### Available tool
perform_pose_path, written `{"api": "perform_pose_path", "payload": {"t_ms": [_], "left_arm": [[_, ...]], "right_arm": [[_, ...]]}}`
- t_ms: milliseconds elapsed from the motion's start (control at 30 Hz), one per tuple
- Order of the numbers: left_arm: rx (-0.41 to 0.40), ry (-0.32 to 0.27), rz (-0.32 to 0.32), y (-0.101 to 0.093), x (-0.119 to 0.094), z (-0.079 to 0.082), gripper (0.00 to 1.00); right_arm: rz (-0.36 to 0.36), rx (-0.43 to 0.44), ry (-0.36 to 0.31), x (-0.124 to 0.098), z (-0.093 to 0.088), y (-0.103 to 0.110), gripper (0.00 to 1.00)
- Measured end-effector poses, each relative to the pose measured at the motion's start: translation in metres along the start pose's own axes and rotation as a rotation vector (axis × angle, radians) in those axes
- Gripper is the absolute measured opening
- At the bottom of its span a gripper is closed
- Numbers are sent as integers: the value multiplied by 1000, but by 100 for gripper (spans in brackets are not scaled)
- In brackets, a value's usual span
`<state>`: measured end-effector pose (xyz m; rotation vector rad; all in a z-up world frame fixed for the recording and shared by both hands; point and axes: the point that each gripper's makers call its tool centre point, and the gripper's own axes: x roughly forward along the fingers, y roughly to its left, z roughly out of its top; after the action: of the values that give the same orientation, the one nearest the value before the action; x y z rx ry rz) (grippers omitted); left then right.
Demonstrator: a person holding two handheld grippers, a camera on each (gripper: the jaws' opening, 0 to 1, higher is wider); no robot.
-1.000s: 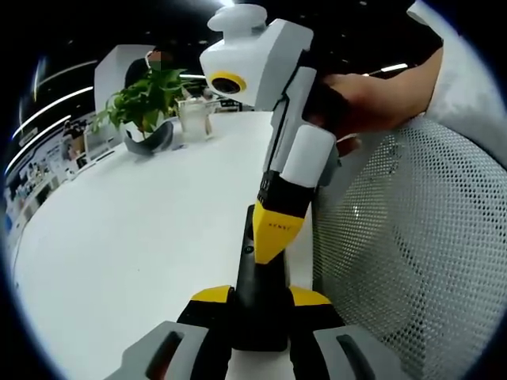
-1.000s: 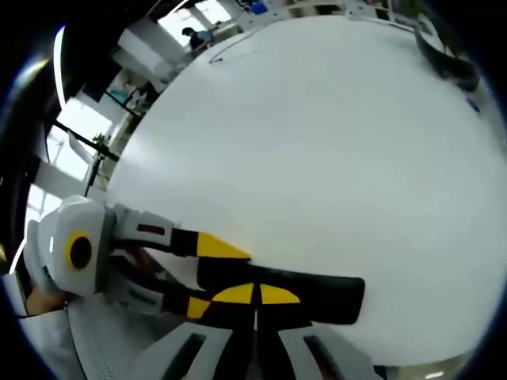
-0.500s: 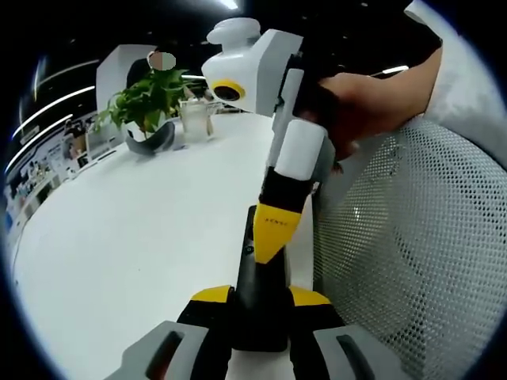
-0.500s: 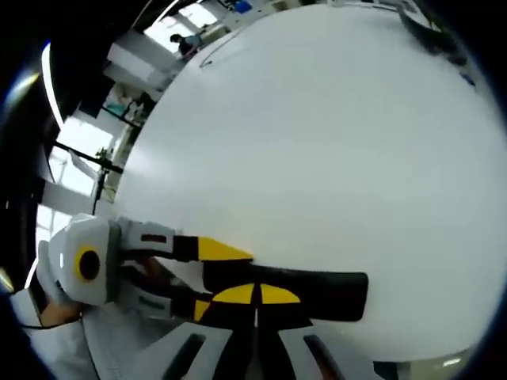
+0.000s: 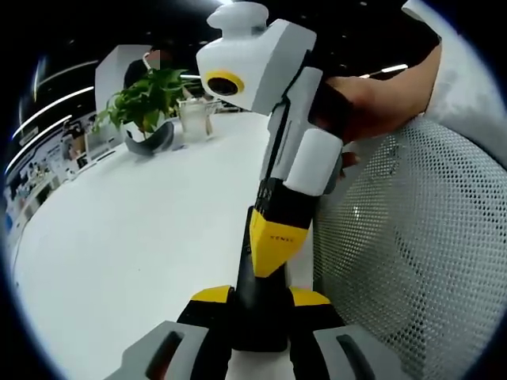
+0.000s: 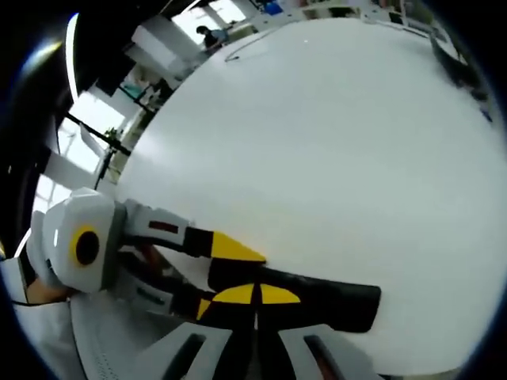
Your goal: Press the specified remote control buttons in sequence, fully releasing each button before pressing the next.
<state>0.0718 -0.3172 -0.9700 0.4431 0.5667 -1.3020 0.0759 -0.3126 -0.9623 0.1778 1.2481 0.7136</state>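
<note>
So the left gripper (image 5: pixel 261 305) is clamped on the near end of the slim black plastic remote control (image 5: pixel 257 305), which runs straight away from it along the white table (image 5: pixel 142 237). The right gripper (image 6: pixel 255 294), jaws together, comes down on the remote's face from above, looks like it's pressing a button.

The remote (image 5: pixel 257 305) lies on the desk (image 5: pixel 135 245) near its edge, between the left tool's (image 5: pixel 260 305) jaws. The right tool (image 5: pixel 273 245) comes down onto it from above. A mesh chair (image 5: pixel 404 253) stands beside the desk; a plant (image 5: pixel 146 103) sits at the far side.
</note>
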Motion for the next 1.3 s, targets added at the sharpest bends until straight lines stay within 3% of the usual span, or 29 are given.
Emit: {"api": "perform_pose_path", "payload": {"t_ms": [400,667,900,1300], "left_arm": [[-6,6,-1,0,-1,0,25],[-16,6,-5,0,-1,-1,24],[-14,8,-3,1,-1,-1,24],[8,11,4,0,-1,0,25]], "right_arm": [[-31,4,-14,1,1,1,0],[-76,-72,-8,3,2,1,0],[-82,-54,-3,3,3,-1,0],[-103,-153,4,1,2,1,0]]}}
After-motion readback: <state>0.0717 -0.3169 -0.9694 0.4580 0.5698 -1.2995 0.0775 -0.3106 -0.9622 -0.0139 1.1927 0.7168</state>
